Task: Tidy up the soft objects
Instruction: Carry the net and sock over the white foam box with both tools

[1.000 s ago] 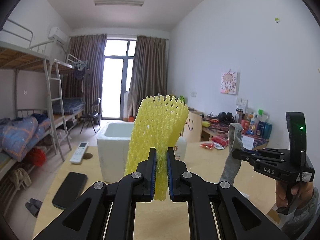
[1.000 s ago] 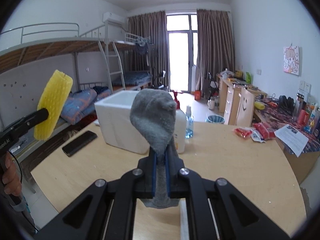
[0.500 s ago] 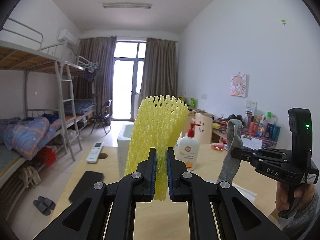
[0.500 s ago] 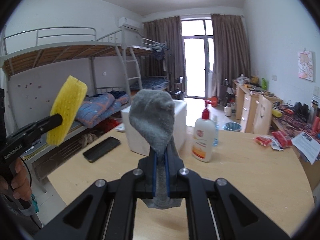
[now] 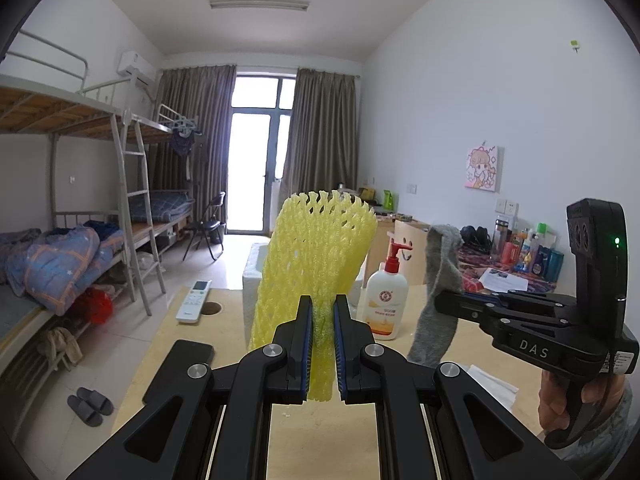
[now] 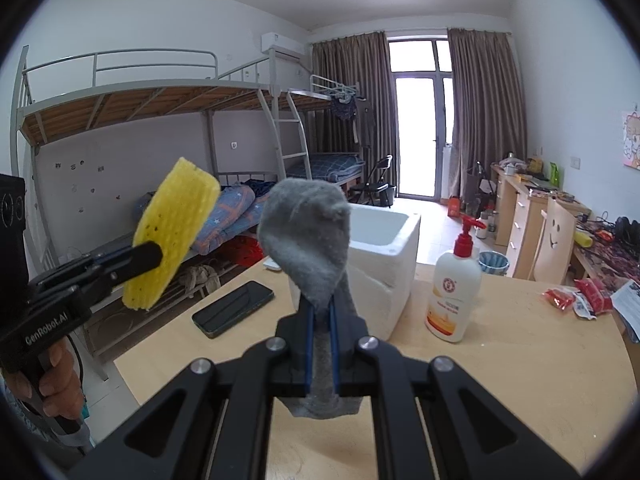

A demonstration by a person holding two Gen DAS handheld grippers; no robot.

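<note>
Both tongs are holding soft things up above the counter.

The left tongs (image 5: 321,346) are gripping a yellow foam net (image 5: 316,264) upright, and the right tongs (image 6: 321,344) are gripping a gray sock (image 6: 308,236). A white foam box (image 6: 384,264), a lotion bottle (image 6: 454,292) and a phone (image 6: 233,308) are standing toward the counter's (image 6: 520,364) far edge.

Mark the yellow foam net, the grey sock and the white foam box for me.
yellow foam net (image 5: 320,248), left wrist view, mid mesh.
grey sock (image 6: 308,236), right wrist view, upper bulge.
white foam box (image 6: 384,264), right wrist view, front wall.
</note>
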